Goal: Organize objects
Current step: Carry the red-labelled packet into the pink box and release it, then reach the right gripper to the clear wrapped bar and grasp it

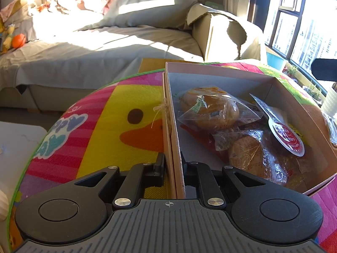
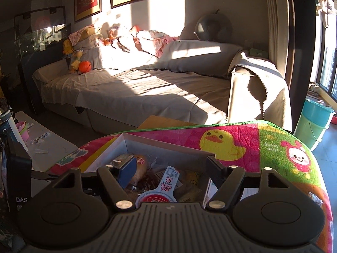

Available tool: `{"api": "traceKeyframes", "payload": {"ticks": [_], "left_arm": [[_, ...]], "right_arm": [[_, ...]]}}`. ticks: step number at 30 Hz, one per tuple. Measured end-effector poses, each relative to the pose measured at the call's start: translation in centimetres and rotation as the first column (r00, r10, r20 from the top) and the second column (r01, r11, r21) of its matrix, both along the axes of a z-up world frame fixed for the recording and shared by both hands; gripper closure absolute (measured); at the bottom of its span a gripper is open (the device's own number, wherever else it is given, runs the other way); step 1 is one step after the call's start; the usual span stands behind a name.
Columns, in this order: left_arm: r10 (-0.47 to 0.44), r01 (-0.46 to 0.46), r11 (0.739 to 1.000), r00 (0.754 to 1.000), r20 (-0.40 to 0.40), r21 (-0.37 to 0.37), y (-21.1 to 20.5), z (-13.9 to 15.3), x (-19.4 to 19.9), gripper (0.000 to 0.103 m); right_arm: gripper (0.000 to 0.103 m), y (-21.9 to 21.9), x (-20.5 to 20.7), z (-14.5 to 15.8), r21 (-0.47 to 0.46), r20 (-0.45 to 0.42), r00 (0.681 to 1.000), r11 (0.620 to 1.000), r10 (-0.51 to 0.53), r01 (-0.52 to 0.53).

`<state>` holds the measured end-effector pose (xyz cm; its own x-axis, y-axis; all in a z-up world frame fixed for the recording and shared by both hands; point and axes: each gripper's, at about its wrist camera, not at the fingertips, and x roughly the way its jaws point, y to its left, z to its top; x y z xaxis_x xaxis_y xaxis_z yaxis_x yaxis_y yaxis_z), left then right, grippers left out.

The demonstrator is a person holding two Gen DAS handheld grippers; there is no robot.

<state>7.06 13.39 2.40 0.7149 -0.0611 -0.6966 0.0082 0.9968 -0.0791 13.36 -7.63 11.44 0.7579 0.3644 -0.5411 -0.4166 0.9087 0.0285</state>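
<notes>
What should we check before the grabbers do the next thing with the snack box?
1. Left gripper pinching the box wall: ok, its jaws are shut on the near wall of the box.
2. Right gripper ready: ok, jaws open, nothing pressed between them, hanging above the box.
3. Snacks inside the box: ok, the wrapped bun and the red-lidded packet lie within the walls.
4. Box flat on the duck mat: cannot tell, its underside is hidden.
5. Free room in the box: ok, bare floor shows at the far end.
</notes>
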Motion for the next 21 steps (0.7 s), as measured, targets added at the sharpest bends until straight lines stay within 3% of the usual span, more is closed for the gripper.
{"api": "traceKeyframes", "payload": {"ticks": [5,8,13,16,21], "left_arm": [[-0.001,0.001,1.000,1.000,-0.001,-0.003,0.1,0.0,0.0,0.090],[-0.003,0.003,1.000,1.000,-0.001,-0.007,0.1,0.0,0.0,0.090],[-0.002,0.002,1.000,1.000,0.001,-0.004,0.1,-0.1,0.0,0.090],[0.000,0.000,1.000,1.000,0.003,0.000,0.0,-0.2,0.0,0.090],[-0.001,0.001,1.000,1.000,0.003,0.004,-0.1,-0.1,0.0,0.090]], "right_arm": [[0.027,-4.5,0.3,-1.3,-0.065,-0.010,0.991,0.989,-0.131,0.130],[0.025,-8.3,0.4,-2.4,-0.110,-0.019,0.966,0.961,-0.257,0.253],[0.023,-15.3,0.1,-4.2,-0.141,-0.060,0.874,0.871,-0.482,0.471],[0.019,-18.4,-0.1,-5.4,-0.132,-0.106,0.819,0.824,-0.564,0.551],[0.018,-20.4,0.4,-7.4,-0.094,-0.220,0.770,0.798,-0.599,0.595]]}}
